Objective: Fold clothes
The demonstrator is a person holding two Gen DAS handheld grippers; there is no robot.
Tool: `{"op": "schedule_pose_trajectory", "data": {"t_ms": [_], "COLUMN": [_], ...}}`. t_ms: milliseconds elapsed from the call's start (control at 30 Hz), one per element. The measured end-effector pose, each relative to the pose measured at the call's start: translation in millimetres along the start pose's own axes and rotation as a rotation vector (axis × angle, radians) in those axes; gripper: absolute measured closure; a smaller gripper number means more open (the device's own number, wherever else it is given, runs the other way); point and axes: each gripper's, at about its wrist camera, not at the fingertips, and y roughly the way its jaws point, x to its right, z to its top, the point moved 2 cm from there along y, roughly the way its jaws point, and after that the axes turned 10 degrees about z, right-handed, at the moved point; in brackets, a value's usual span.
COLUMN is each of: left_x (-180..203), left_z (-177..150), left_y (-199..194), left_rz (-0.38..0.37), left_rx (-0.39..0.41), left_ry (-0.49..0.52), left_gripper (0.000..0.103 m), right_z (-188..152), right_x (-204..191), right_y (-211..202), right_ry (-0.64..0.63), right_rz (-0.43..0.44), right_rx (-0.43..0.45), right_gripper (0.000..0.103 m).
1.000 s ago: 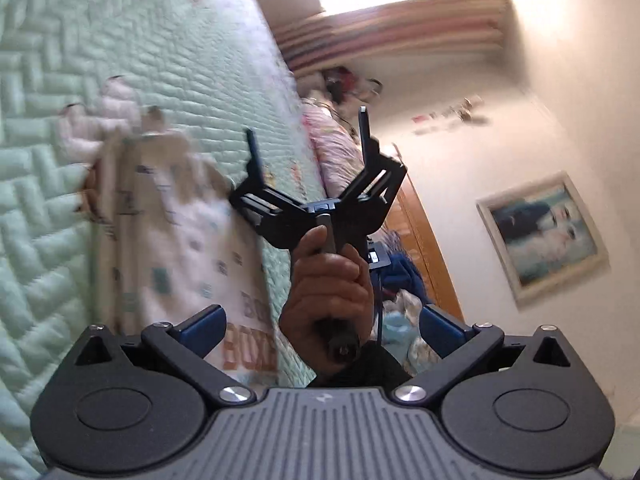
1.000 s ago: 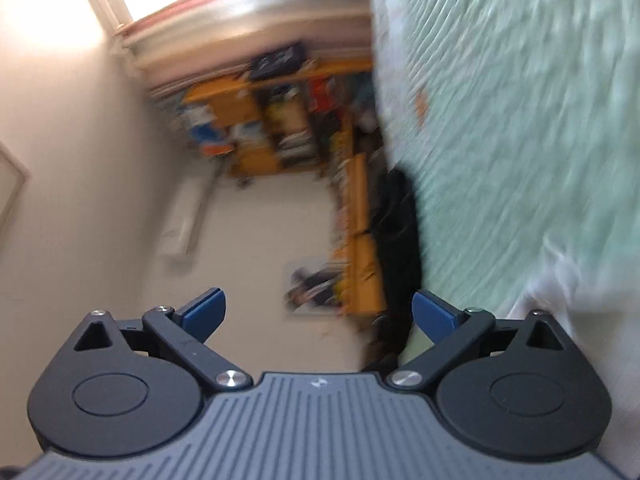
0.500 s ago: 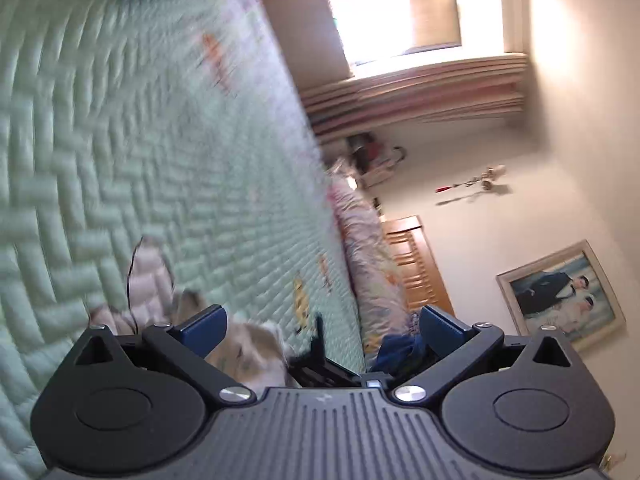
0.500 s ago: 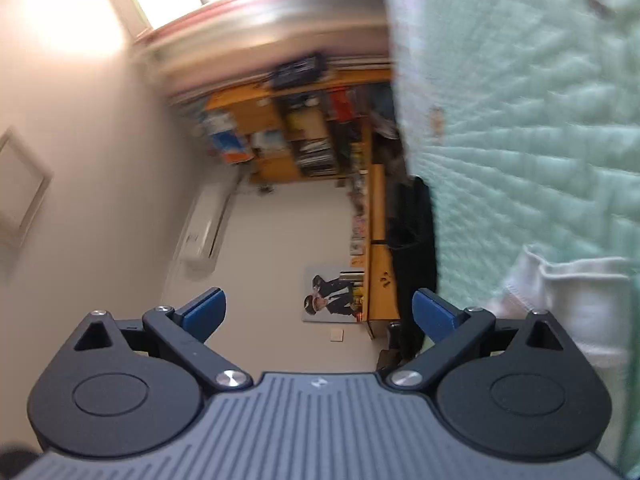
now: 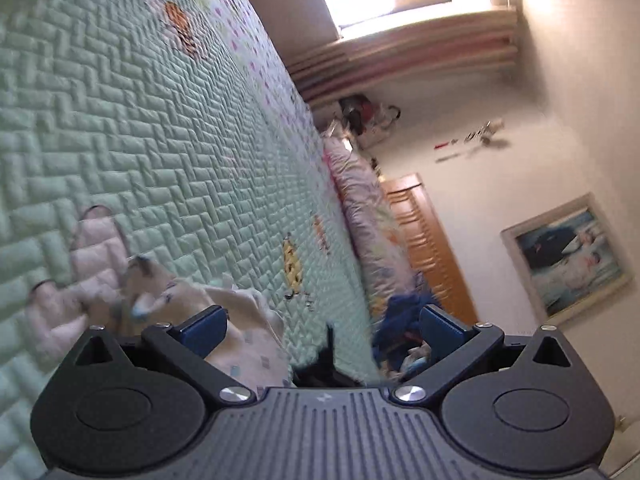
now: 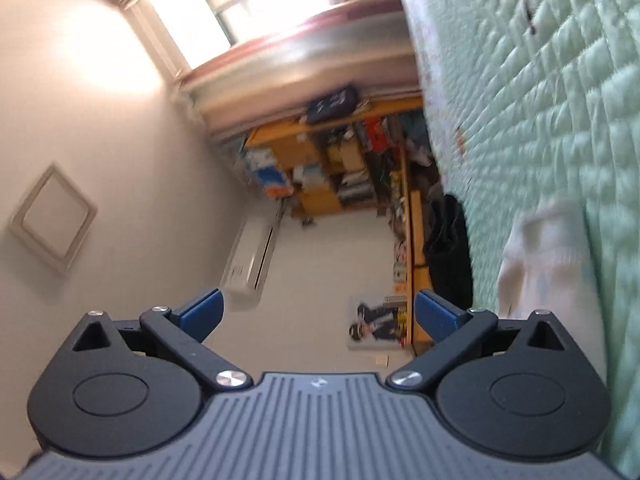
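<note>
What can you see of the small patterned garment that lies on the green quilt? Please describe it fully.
The garment is pale cream cloth with small blue and grey prints. It lies crumpled, not yet folded, on the quilted green bedspread. A pinkish padded part lies next to it; whether it belongs to the garment is unclear. The left gripper hangs just above it with open jaws, and they hold nothing. The picture is blurred, so details are uncertain.

Green quilt [image 5: 120,120], framed picture [image 5: 568,256], bookshelf [image 6: 340,168]

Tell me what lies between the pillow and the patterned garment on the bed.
Left wrist view: only bare green quilt separates the pillow from the garment.
</note>
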Motion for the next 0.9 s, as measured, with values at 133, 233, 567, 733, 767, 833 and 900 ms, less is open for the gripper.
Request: {"op": "schedule_pose_trajectory", "data": {"t_ms": [133, 233, 567, 733, 767, 833, 900], "left_x": [-26, -35, -6, -7, -10, -13, -15], "left_z": [13, 20, -15, -86, -99, -119, -133], "left_y": [26, 8, -109, -162, -170, -185, -196], "left_rz": [0.103, 0.081, 0.052, 0.128, 0.134, 0.14, 0.162], "left_rx": [-0.026, 0.005, 0.134, 0.129, 0.124, 0.124, 0.131], "left_ry": [-0.028, -0.048, -0.034, -0.093, -0.111, -0.144, -0.189], "left_gripper": [0.008, 0.006, 0.001, 0.001, 0.001, 0.001, 0.001], "right_z": [32, 33, -83, -143, -154, -180, -208], "right_x": [8, -20, -80, -106, -110, -121, -131], "right_y": [16, 9, -56, -109, -112, -112, -101], "right_ry": [-0.054, -0.143, -0.244, -0.246, -0.264, -0.355, -0.505], "right_rz": [-0.087, -0.059, -0.227, -0.294, -0.328, -0.437, -0.585], "right_rx": [0.03, 0.039, -0.12, -0.05, -0.045, -0.056, -0.123], "right_gripper": [0.002, 0.001, 0.001, 0.001, 0.001, 0.001, 0.001]}}
